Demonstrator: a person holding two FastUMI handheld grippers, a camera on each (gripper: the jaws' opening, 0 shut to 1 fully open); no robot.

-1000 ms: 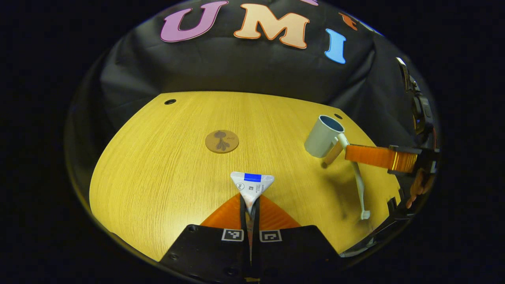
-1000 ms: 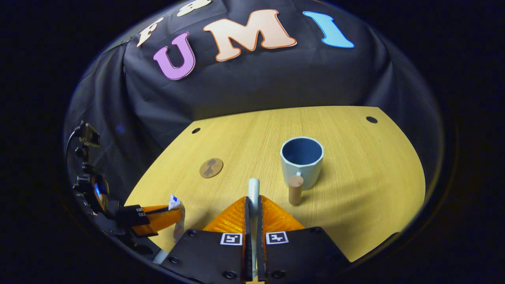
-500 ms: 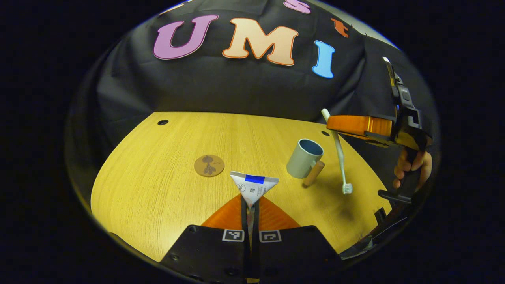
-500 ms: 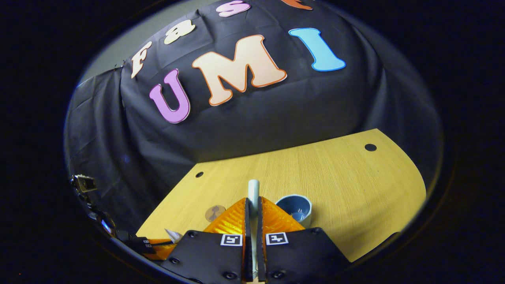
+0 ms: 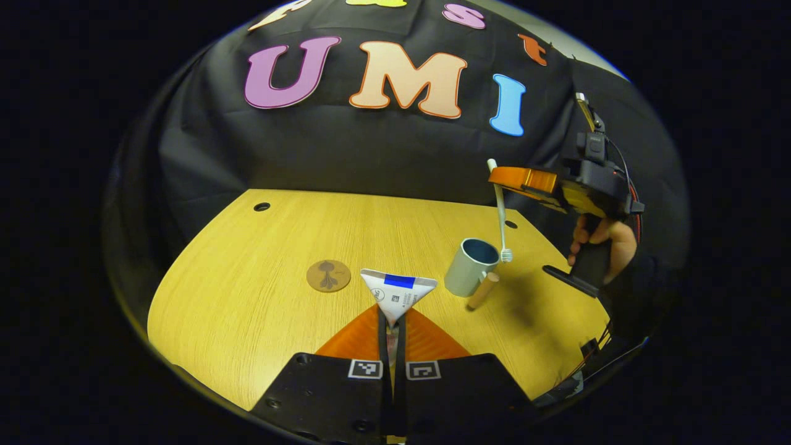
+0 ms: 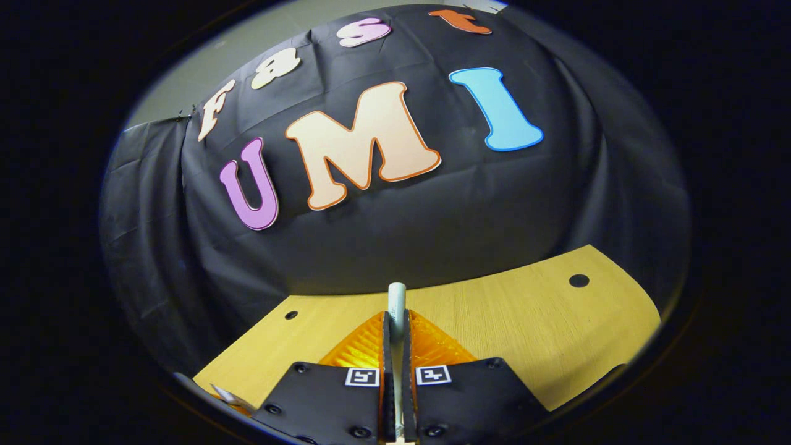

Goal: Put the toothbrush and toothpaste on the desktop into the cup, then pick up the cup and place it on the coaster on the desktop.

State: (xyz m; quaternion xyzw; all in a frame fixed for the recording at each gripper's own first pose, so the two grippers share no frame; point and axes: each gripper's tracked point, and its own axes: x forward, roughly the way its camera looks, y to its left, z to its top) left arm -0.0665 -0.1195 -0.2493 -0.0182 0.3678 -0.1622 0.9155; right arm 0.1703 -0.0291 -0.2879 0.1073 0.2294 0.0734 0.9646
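- Left gripper [image 5: 392,321] fingers pinch the white, blue-striped toothpaste tube [image 5: 397,295] above the yellow wooden table [image 5: 247,296].
- Right gripper [image 6: 395,321] fingers clamp the white toothbrush [image 5: 502,213], bristles seemingly at the grey cup [image 5: 469,267] rim.

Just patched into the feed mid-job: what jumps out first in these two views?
In the left gripper view, the toothbrush hangs bristles-down from the right gripper, its head level with the rim of the cup on the desktop. Nearer, the left gripper pinches the toothpaste. The coaster lies bare to the cup's left.
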